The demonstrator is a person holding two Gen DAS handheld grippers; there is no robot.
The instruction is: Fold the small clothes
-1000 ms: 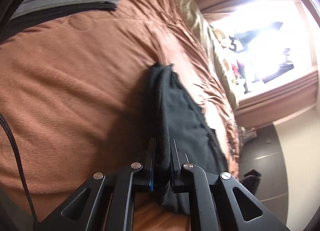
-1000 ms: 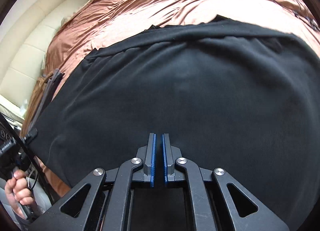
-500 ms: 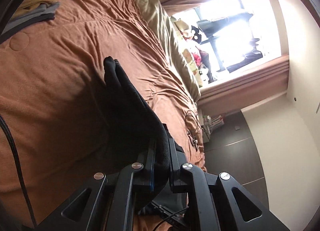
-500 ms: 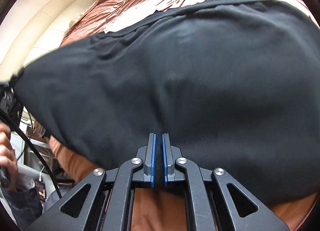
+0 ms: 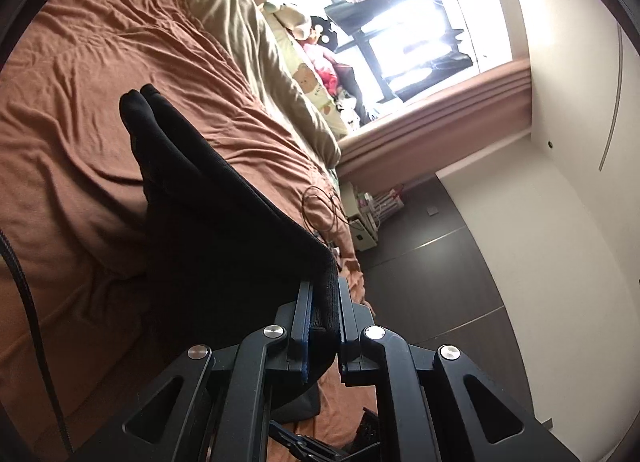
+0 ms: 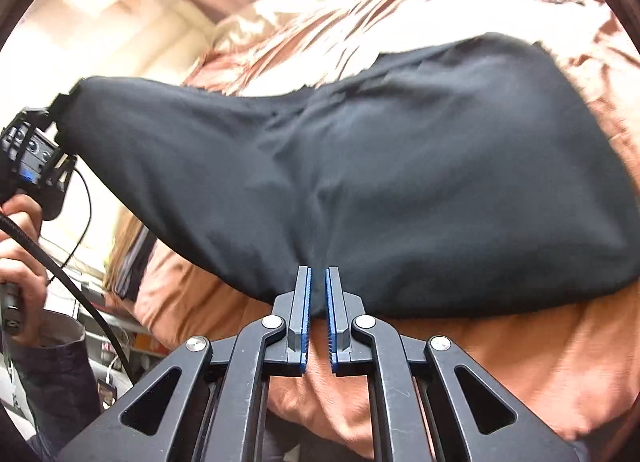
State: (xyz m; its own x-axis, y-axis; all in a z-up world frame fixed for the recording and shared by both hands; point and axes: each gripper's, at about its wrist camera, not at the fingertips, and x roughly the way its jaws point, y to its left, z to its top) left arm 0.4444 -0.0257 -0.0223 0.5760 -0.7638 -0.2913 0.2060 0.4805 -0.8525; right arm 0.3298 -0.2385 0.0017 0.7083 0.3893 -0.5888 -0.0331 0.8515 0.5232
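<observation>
The black garment [image 5: 224, 214] hangs lifted off the brown bedspread [image 5: 80, 74], stretched ahead of the left gripper [image 5: 323, 314], whose jaws are clamped tight on its thick ribbed edge. To the right, the right gripper [image 6: 317, 302] has its jaws opening; the garment's lower hem sits at its fingertips, a fold running into the gap, though the blue pads [image 6: 306, 314] no longer seem to press it. Judging by the doubled cloth, one fold looks made; laying it flat and further folds appear left.
</observation>
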